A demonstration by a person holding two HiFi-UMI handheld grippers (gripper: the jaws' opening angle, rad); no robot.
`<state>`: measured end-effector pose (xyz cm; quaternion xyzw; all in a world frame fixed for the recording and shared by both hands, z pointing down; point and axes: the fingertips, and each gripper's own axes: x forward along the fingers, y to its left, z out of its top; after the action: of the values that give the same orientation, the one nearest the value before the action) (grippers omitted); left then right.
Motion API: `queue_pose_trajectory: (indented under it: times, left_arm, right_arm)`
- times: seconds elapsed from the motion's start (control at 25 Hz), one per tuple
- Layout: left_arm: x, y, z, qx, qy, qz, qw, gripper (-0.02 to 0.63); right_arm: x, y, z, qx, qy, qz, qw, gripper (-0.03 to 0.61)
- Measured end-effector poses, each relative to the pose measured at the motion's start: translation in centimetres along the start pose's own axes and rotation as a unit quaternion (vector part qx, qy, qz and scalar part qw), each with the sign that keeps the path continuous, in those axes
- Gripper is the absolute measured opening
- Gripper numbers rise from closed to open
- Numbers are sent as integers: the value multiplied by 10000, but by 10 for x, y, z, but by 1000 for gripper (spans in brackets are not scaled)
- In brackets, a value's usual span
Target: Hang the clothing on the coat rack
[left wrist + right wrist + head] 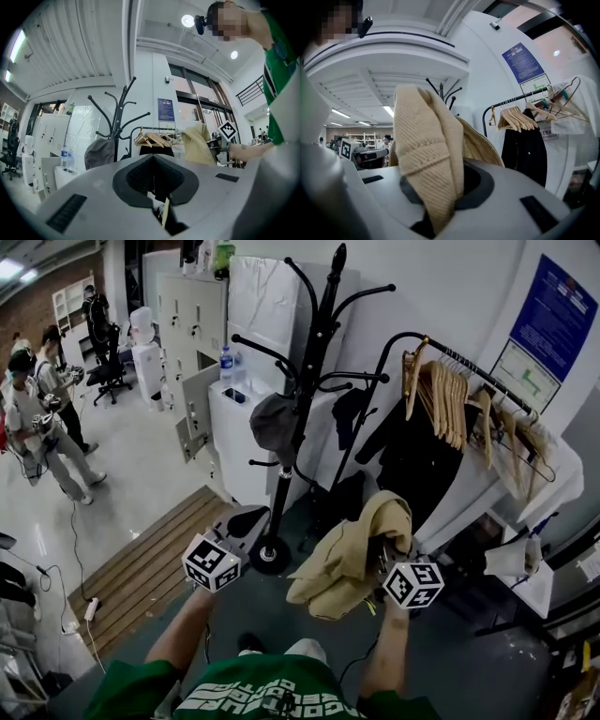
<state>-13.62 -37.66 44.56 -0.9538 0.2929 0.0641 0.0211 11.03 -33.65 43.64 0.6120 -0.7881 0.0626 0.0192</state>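
Observation:
A black coat rack (305,409) stands ahead of me on a round base. A grey cap (274,425) hangs from one of its lower hooks. My right gripper (380,554) is shut on a beige ribbed garment (352,554), which droops in a bunch to the right of the rack's base. In the right gripper view the garment (429,154) fills the jaws and hides the right gripper (440,173). My left gripper (246,521) hovers beside the rack's base, and its jaws look shut with nothing in them. The left gripper view shows the rack (123,110) and cap (99,153) beyond the left gripper (153,161).
A clothes rail with wooden hangers (450,399) and a black coat (417,460) stands right of the rack. A white cabinet (239,442) with a bottle (226,362) is behind it. A wooden ramp (150,563) lies at the left, and people (37,418) stand farther left.

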Motion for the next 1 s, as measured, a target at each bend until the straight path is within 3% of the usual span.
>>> queue_pose_trajectory:
  times: [0.68, 1.0]
  left_arm:
    - [50, 4, -4, 20, 25, 279, 9996, 3]
    - [66, -1, 1, 55, -24, 284, 9996, 3]
  right_arm:
    - [19, -28, 3, -58, 137, 363, 9992, 60]
    - [25, -47, 25, -193, 46, 352, 9992, 60]
